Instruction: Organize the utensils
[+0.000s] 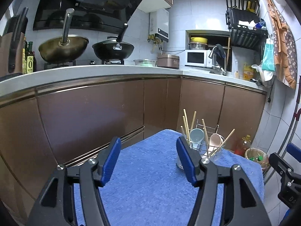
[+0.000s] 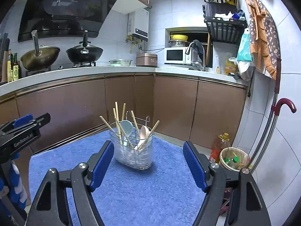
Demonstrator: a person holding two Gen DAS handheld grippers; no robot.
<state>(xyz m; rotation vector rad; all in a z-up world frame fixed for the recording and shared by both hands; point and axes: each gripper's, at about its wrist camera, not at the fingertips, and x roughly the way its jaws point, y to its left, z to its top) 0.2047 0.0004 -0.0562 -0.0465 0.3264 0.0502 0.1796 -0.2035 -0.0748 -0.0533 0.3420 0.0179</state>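
Blue towel point(image 2: 131, 188): covers the tabletop; its far edge faces the brown cabinets point(image 2: 75, 101), with a strip of floor between.
Utensil caddy point(image 2: 134, 154): wire-and-clear holder standing upright near the towel's far edge, bare towel all round it.
Left gripper point(image 1: 148, 160): jaws wide, empty, over bare towel; caddy beyond its right finger.
Right gripper point(image 2: 148, 162): jaws wide, empty, caddy just ahead between them.
Spoons: blue spoon point(image 2: 126, 127) and pink spoon point(image 2: 144, 132), bowls up in the caddy.
Chopsticks point(image 2: 118, 120): fanned upright in the caddy.

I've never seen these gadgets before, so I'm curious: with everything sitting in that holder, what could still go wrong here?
1. The chopsticks lean outward at loose angles, so a passing right gripper might snag one and tip the utensil holder.
2. The holder stands on a soft blue towel, which may let it wobble if nudged.
3. It sits near the towel's far edge, so a push could send it off.
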